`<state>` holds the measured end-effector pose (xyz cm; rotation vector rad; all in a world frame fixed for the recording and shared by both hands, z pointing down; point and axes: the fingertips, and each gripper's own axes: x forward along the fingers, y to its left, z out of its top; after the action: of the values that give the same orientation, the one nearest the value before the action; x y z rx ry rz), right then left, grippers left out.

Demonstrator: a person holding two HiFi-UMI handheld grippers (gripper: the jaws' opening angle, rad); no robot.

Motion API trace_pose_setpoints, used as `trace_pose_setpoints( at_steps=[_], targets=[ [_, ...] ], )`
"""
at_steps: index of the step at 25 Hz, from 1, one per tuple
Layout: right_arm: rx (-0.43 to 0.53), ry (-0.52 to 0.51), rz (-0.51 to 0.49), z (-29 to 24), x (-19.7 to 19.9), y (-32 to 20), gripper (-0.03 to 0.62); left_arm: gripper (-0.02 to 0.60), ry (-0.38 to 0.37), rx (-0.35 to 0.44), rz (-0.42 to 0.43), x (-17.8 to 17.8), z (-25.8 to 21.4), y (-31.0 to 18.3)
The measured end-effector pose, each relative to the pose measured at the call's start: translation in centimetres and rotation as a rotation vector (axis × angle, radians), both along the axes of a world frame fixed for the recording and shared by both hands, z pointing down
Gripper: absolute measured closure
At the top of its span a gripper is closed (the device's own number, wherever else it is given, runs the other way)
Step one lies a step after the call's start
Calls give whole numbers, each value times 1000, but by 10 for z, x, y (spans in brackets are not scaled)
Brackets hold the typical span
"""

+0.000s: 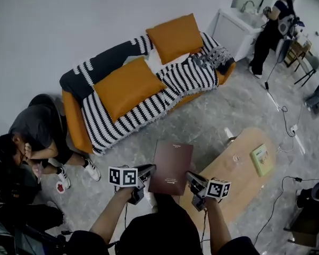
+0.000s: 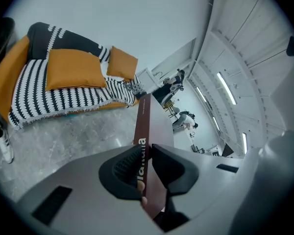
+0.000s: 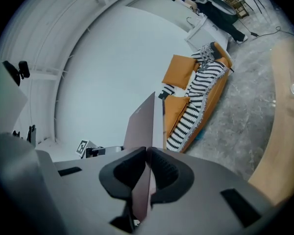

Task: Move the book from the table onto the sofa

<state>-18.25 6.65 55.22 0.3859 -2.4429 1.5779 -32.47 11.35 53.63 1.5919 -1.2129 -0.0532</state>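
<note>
Pinching the book (image 1: 171,167) from both sides, the two tongs hold it flat in the air above the grey marbled floor (image 1: 202,122) — between the counter and the sofa, touching neither. The left tongs (image 1: 150,170) are closed part-way on the thicker spine edge, their ribbed black pads pressing either face beside white lettering. The right tongs (image 1: 190,177) are nearly together, clamped on the thin opposite edge. The book is a slim, smooth rectangle with a dark maroon cover. Ahead stands the sofa (image 1: 72,118), upholstered in orange and draped with a black-and-white striped throw (image 1: 186,78) with a fringed hem. It carries two plump square orange cushions (image 1: 128,86). To the right lies the counter (image 1: 239,187) — a pale wood top with rounded corners, bearing a small flat green-covered thing (image 1: 262,159).
</note>
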Motion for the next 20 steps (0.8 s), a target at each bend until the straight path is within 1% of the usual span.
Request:
trace_pose_setpoints(
  at_steps=[8, 15, 20],
  targets=[
    [-4, -8, -10, -7, -40, -85, 542, 506, -11, -4, 0, -41, -11, -85],
    [-4, -6, -3, -12, -66, -142, 542, 506, 7, -18, 2, -67, -13, -141],
    [6, -2, 15, -13, -91, -186, 542, 506, 18, -17, 17, -91, -9, -184]
  ],
)
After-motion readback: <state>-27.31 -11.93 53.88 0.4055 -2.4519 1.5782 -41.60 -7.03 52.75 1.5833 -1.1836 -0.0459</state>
